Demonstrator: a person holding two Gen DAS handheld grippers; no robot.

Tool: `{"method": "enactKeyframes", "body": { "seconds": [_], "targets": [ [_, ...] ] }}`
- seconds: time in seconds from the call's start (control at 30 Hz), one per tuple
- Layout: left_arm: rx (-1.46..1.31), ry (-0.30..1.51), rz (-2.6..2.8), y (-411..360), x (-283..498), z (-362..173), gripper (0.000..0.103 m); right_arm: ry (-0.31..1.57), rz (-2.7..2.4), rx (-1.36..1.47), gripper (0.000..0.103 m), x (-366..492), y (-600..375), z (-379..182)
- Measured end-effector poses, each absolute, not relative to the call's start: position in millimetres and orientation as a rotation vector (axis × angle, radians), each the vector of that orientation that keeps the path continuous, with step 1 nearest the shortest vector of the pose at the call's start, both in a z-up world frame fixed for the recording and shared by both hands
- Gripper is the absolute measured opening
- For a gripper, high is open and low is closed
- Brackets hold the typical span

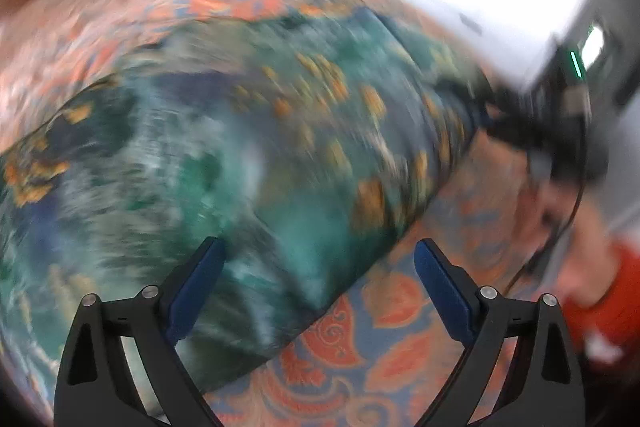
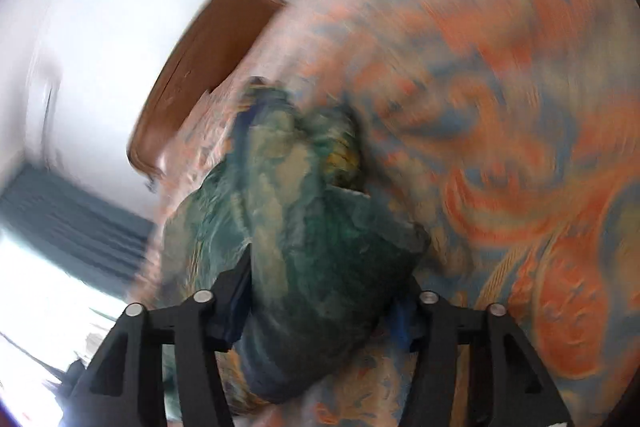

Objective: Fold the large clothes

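Observation:
A large green garment [image 1: 240,147] with orange and white print lies spread over a bed with an orange and blue patterned bedspread [image 1: 360,347]. My left gripper [image 1: 318,245] stands open just above the garment's near edge, with its blue pads wide apart and nothing pressed between them. In the right wrist view a bunched fold of the same garment [image 2: 304,207] fills the gap between the jaws of my right gripper [image 2: 324,279], which is shut on it. Both views are blurred.
A brown wooden headboard [image 2: 212,67] stands at the far end of the bed against a white wall. The person's head [image 1: 560,187] and a red sleeve [image 1: 612,299] are close on the right of the left wrist view. Patterned bedspread [image 2: 520,147] surrounds the garment.

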State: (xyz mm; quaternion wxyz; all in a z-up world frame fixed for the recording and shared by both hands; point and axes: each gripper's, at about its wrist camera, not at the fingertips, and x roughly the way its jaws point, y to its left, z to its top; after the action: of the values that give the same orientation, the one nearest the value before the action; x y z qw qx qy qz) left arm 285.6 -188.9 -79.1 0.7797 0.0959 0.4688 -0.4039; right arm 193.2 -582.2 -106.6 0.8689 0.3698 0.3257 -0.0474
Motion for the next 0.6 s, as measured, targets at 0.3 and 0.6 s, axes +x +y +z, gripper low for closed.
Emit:
{"method": "enactKeyframes", "body": {
  "seconds": [0.3, 0.6],
  "targets": [
    [0.054, 0.970, -0.914, -199, 322, 33, 0.097, 0.461, -0.001, 0.142, 0.040, 164, -464, -12],
    [0.282, 1.072, -0.815, -234, 335, 23, 0.097, 0.377, 0.162, -0.318, 0.037, 139, -332, 3]
  ]
}}
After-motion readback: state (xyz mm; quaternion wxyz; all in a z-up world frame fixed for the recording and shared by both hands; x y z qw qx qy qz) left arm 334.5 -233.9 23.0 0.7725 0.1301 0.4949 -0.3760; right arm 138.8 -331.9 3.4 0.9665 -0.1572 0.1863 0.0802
